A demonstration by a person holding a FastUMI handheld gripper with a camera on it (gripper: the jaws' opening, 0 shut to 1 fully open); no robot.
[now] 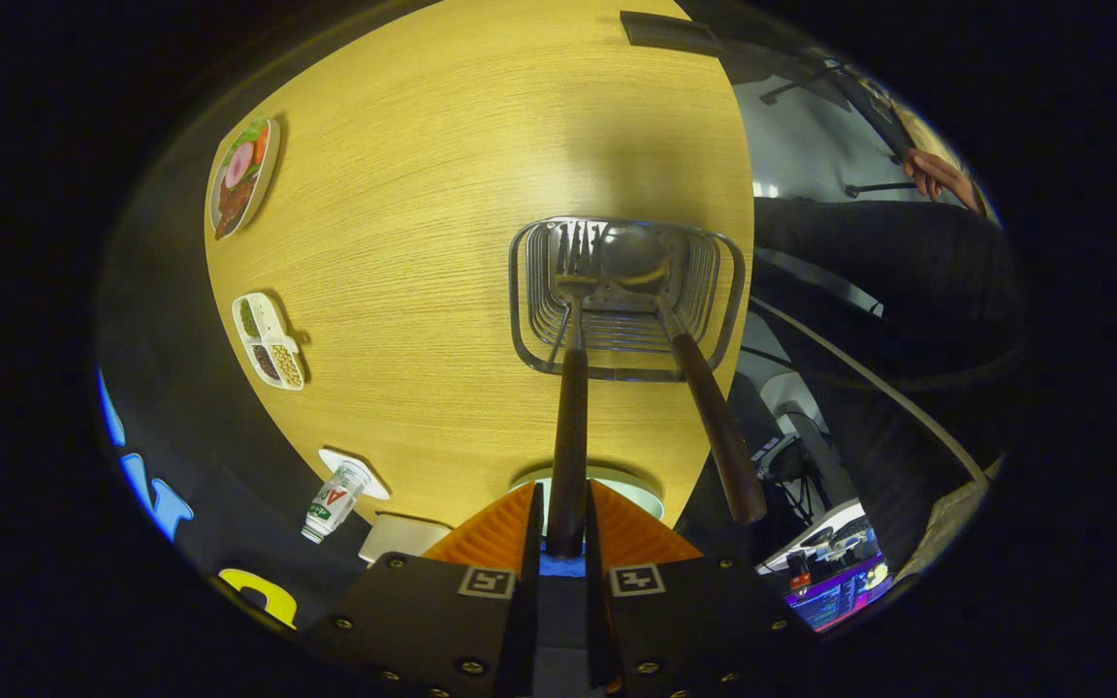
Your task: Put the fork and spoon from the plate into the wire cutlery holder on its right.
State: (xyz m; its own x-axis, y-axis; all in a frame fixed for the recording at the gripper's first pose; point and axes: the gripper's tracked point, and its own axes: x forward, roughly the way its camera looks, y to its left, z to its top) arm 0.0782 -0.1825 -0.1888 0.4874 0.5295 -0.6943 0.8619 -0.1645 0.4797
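I am clamping the gripper (pixel 566 543) on the fork (pixel 570 407) handle, its long axis pointing straight ahead, tines inside the wire cutlery holder (pixel 529 291) beside the already-placed spoon (pixel 685 339).

Gripper (pixel 566 528): dark flat body plates, brass-toned screws along the edges, two square black-and-white fiducial markers at 11 and 1 o'clock of the body, ribbed fingers (pixel 495 533).
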